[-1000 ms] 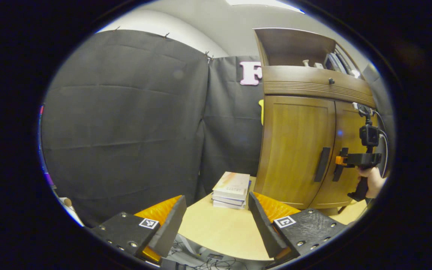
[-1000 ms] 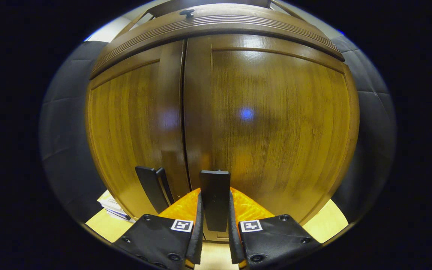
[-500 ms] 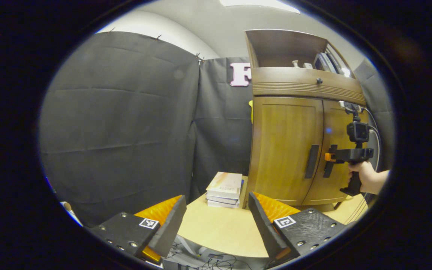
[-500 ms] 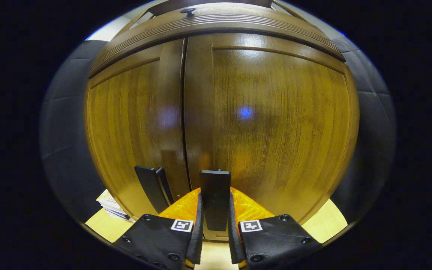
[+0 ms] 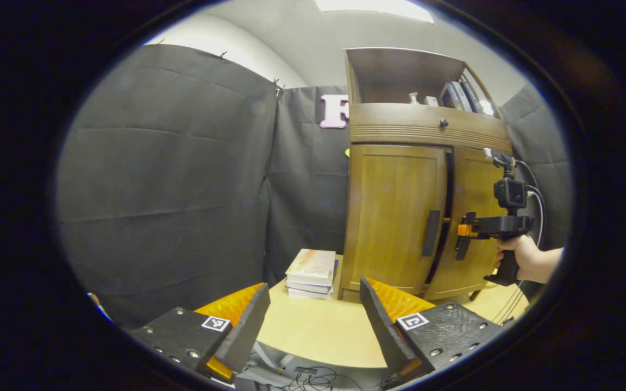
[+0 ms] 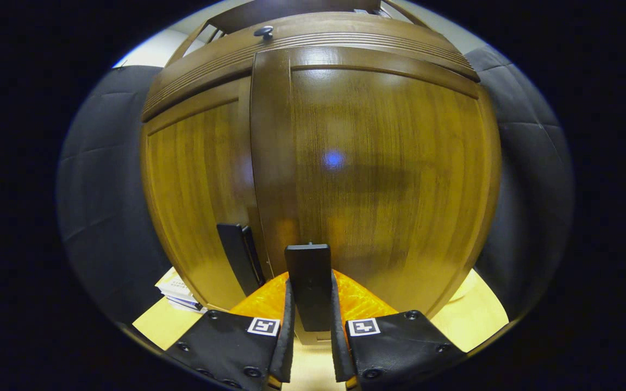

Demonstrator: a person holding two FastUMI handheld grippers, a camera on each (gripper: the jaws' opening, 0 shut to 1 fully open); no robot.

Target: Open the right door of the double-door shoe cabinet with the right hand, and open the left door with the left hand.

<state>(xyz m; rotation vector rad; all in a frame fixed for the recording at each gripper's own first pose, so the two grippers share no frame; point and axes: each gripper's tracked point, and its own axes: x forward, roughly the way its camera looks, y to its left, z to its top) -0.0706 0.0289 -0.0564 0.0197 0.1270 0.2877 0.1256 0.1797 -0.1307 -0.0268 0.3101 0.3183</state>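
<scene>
Right gripper view: the right door's handle (image 6: pixel 308 285) is clamped between the right gripper (image 6: pixel 310 317) jaws, the right door (image 6: pixel 378 179) cracked ajar. A slip is risked if pulled off the hinge arc. The left gripper (image 5: pixel 313 312) is held wide, well short of the left door (image 5: pixel 394 212).

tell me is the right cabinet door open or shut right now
Slightly open. A dark gap runs between the right door and the left door, and the right gripper is clamped on its handle.
</scene>
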